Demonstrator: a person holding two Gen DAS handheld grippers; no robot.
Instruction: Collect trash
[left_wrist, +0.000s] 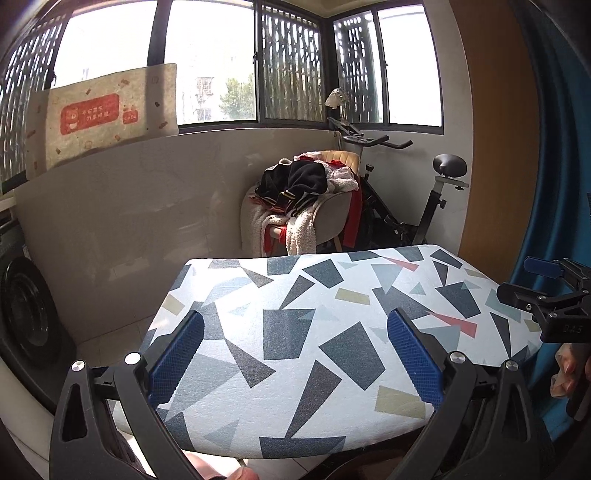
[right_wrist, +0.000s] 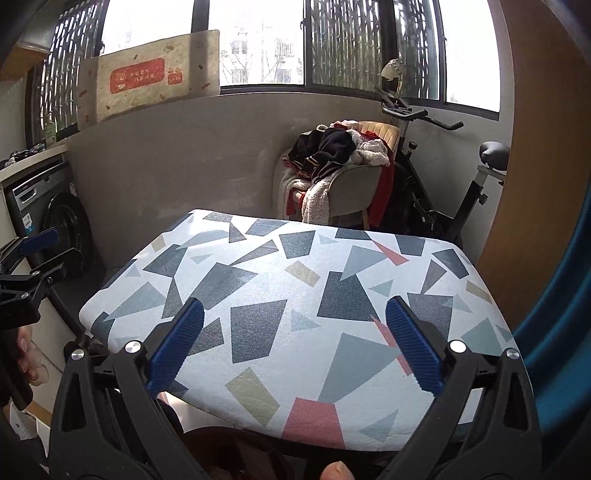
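Blue-padded, both the left hand-held gripper (left_wrist: 295, 354) and right hand-held gripper (right_wrist: 294, 345) hang spread over the patterned board (left_wrist: 332, 314), holding nothing.

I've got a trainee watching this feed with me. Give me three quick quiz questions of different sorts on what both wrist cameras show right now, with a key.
1. True or false: the left gripper and the right gripper are both open and hold nothing.
2. Multiple choice: what lies on the chair by the window? A) books B) a pile of clothes C) a trash bag
3. Short answer: what stands right of that chair, against the wall?

Key
1. True; the blue fingers are spread over the patterned board, and no trash is visible on it.
2. B
3. An exercise bike.
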